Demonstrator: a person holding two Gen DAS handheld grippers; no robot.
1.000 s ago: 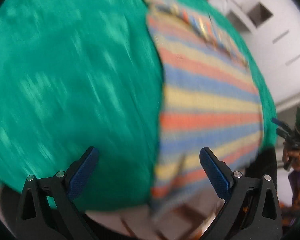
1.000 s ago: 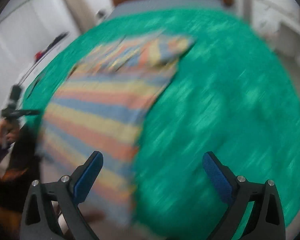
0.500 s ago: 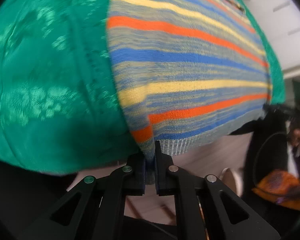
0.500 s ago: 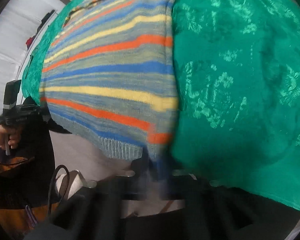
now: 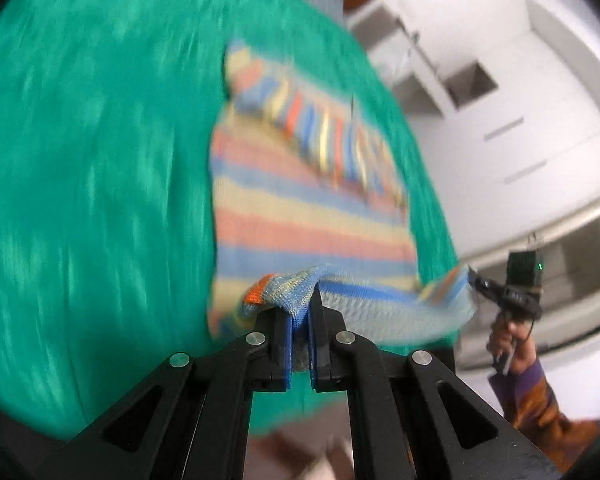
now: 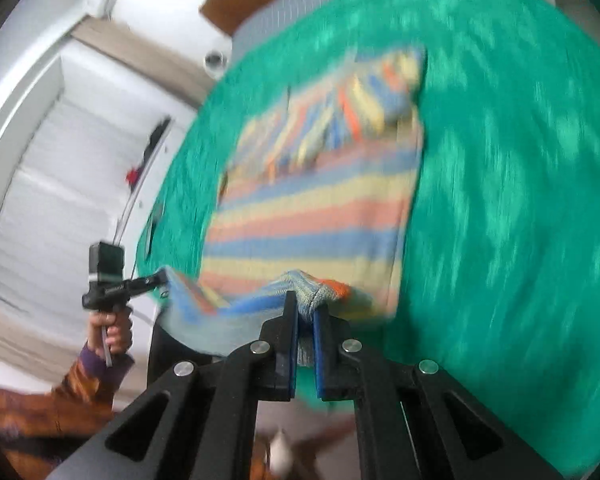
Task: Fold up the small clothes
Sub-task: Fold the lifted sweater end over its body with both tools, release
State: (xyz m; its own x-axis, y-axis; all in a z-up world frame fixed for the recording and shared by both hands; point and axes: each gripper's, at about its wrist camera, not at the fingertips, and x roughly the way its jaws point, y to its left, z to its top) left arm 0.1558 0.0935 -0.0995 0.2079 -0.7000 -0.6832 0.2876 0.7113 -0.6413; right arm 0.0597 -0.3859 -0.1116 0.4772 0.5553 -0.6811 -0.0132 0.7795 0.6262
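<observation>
Gripping one near corner of the striped sweater [image 5: 312, 216], the left hand-held gripper [image 5: 300, 320] has its blue-padded fingers [image 5: 287, 344] pressed together on a bunched fold of knit at the hem. The right hand-held gripper [image 6: 306, 320] is likewise clamped on the other near corner of the hem, with orange, blue and yellow stripes puckered up just above its pads [image 6: 321, 350]. Between the two grips the grey ribbed hem is lifted off the surface and hangs in a shallow curve, while the rest of the sweater lies flat on the green bedspread [image 5: 92, 184], its sleeves folded across the far end near the collar. In the left wrist view the right hand-held gripper shows at the far right edge, held in the person's right hand [image 5: 510, 330] and pinching the raised hem corner; in the right wrist view the left hand-held gripper appears at the left, held in the left hand [image 6: 114, 330] with a purple cuff. White cupboards [image 5: 500, 92] stand beyond the bed. Both views are blurred across the bedspread and the sweater.
</observation>
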